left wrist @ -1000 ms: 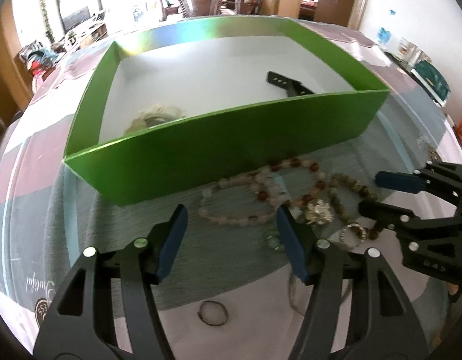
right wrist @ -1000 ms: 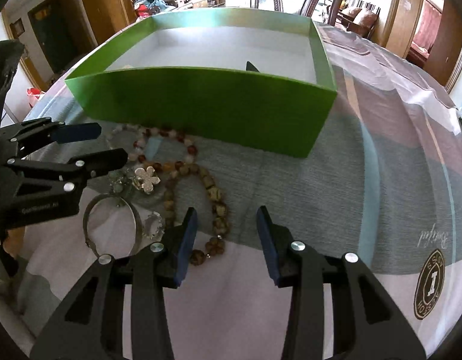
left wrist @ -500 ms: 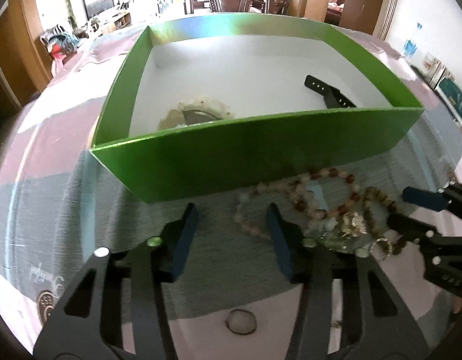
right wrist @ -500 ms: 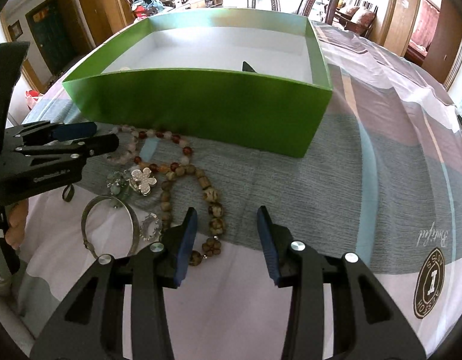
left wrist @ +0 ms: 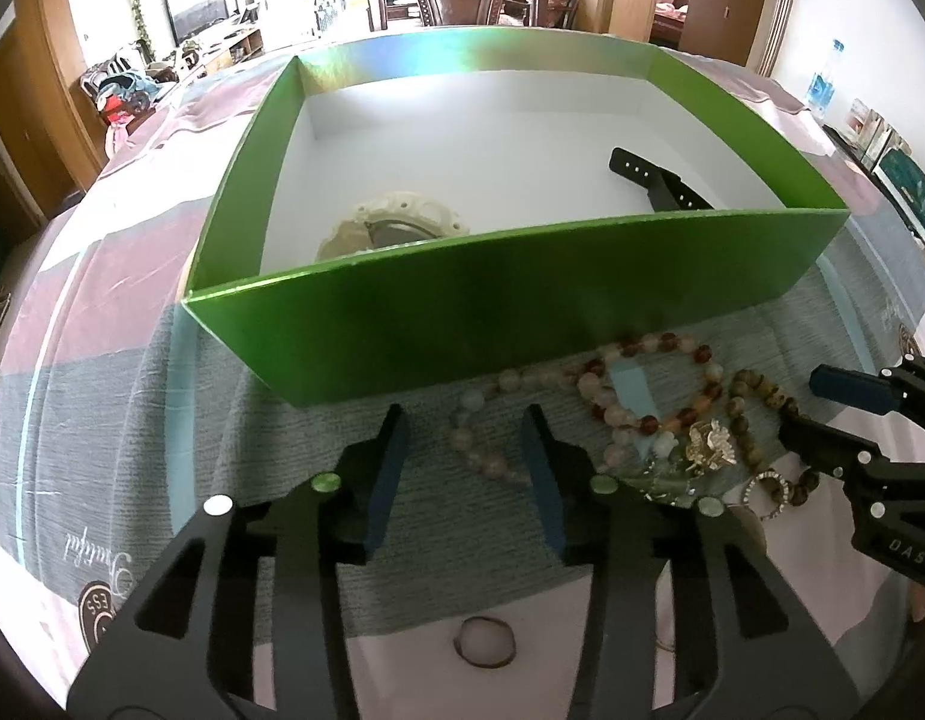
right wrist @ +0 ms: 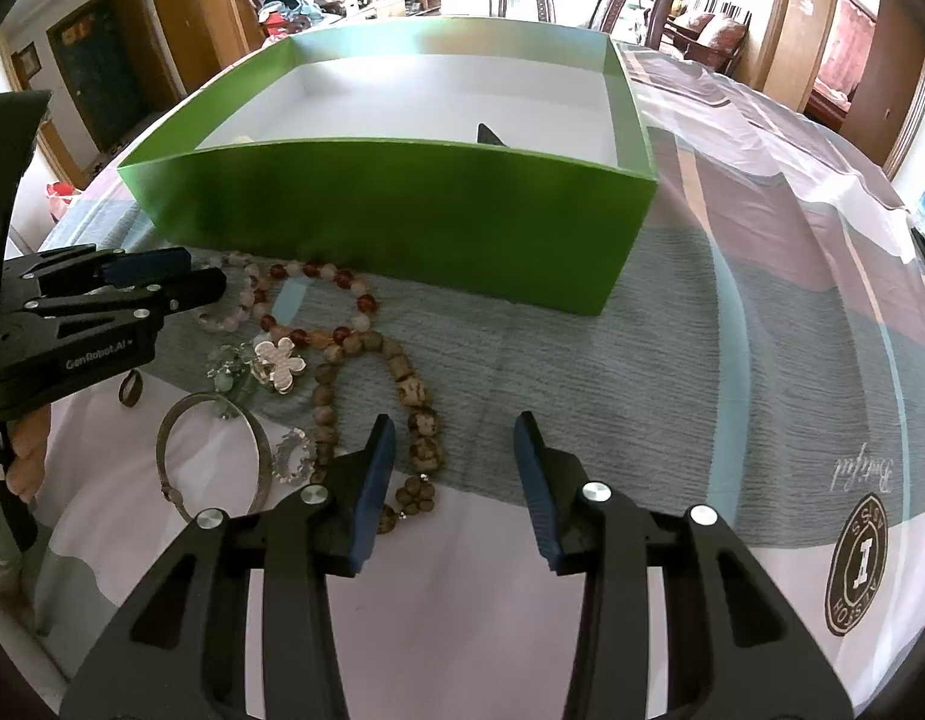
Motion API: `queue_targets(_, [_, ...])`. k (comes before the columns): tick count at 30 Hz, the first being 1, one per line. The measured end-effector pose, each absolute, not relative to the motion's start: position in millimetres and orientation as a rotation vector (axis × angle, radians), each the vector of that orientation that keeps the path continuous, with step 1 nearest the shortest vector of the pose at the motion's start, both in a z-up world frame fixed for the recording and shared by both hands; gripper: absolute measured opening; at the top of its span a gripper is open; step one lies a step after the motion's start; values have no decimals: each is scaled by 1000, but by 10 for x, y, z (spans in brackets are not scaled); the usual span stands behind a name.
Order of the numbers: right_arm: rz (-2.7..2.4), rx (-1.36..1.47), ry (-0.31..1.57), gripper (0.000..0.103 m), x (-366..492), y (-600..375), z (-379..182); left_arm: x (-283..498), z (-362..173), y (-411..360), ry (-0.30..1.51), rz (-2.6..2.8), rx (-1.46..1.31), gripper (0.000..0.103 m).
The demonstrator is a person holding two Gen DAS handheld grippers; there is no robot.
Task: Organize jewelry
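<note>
One green box [left wrist: 522, 300] on the tablecloth [right wrist: 762, 330], holding one black strap [left wrist: 660, 183] and one pale carved piece [left wrist: 396, 222]. Before it: two bead strands, pinkish [right wrist: 318, 288] and brown [right wrist: 402, 378]; one bangle [right wrist: 213, 456]; one flower charm [right wrist: 281, 363]; one ring [left wrist: 484, 649]. Left gripper [left wrist: 465, 462], right gripper [right wrist: 453, 480]: fingers apart, empty.
</note>
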State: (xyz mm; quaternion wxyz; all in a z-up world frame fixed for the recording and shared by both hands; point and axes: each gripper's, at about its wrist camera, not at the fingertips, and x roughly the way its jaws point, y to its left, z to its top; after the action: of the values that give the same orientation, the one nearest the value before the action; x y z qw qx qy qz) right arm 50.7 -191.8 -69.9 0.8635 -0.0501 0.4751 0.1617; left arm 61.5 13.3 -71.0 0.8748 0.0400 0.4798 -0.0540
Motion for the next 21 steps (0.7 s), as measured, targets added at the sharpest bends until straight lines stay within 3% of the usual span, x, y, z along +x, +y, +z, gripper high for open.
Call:
queue_targets(10, [339, -105, 996, 41, 508, -1917, -701, 636, -722, 140, 1003, -107, 85, 50])
queue_targets(13, [336, -103, 996, 41, 510, -1922, -702, 638, -726, 148, 1003, -99, 88, 56])
queue_targets(21, [284, -85, 996, 41, 573, -2018, -698, 634, -732, 166, 1003, -102, 87, 57])
